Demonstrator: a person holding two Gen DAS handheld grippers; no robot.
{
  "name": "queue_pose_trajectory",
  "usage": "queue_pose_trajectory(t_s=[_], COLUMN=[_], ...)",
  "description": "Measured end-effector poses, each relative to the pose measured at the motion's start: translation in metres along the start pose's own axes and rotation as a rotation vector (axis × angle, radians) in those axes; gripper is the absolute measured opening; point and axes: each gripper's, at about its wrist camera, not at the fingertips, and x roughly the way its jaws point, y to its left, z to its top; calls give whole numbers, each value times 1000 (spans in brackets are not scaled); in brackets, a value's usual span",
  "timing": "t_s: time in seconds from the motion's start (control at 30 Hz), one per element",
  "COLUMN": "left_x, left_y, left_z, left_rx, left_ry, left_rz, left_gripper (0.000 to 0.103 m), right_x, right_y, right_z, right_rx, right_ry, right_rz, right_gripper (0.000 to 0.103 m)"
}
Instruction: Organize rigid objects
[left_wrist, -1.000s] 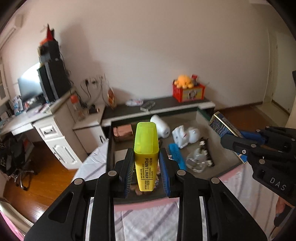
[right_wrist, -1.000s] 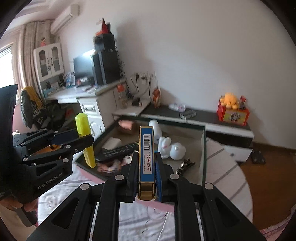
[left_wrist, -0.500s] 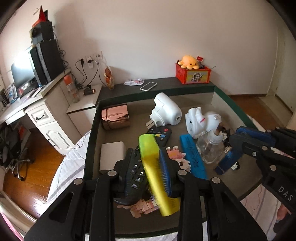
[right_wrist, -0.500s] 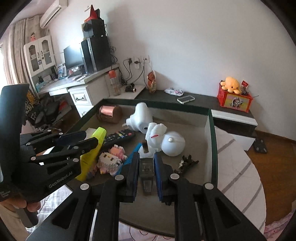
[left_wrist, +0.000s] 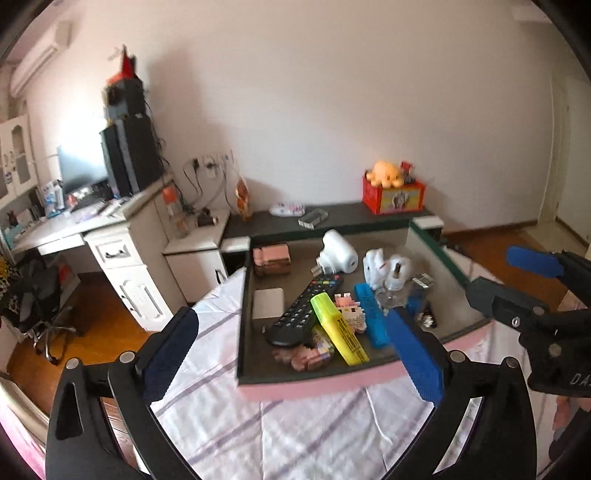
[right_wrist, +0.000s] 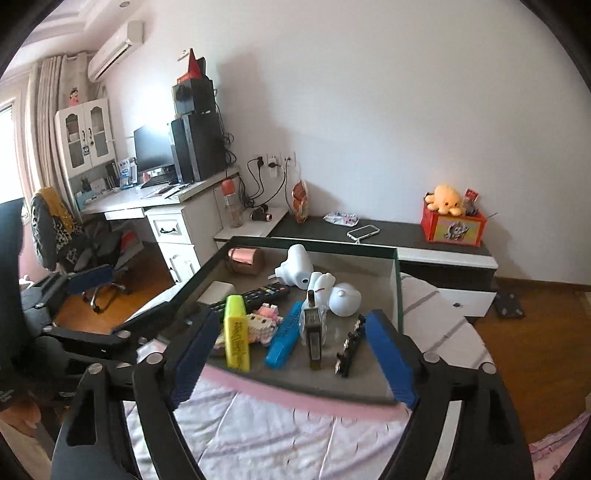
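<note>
Both grippers, left (left_wrist: 299, 354) and right (right_wrist: 291, 358), stand wide open and empty, held back over the bedsheet (right_wrist: 280, 439) short of the tray (right_wrist: 394, 291). We judge a placing step complete; the next move calls for another loose item. Inside the tray lie the highlighter (left_wrist: 338, 334), remote (left_wrist: 304, 312), blue case (right_wrist: 285, 341), stapler (right_wrist: 314, 341) and white toy (right_wrist: 334, 291).

Yellow highlighter (left_wrist: 338, 334), black remote (left_wrist: 306, 311)
</note>
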Motion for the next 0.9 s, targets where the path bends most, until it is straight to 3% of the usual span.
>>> queue_pose_trajectory(t_s=[0.07, 0.3, 0.9], left_x=[-26, -100, -238], left_y=[4, 11, 21], left_z=[-3, -19, -61], left_rx=[-11, -42, -70], left_ry=[-33, -108, -256], left_rz=[6, -12, 25], left_gripper=[103, 103, 103], right_x=[-17, -81, -191], right_y=[8, 27, 92], right_z=[-3, -21, -57], right_rx=[-26, -33, -60], right_ry=[-16, -94, -191], right_rz=[-41, -114, -74], right_gripper=[103, 103, 103])
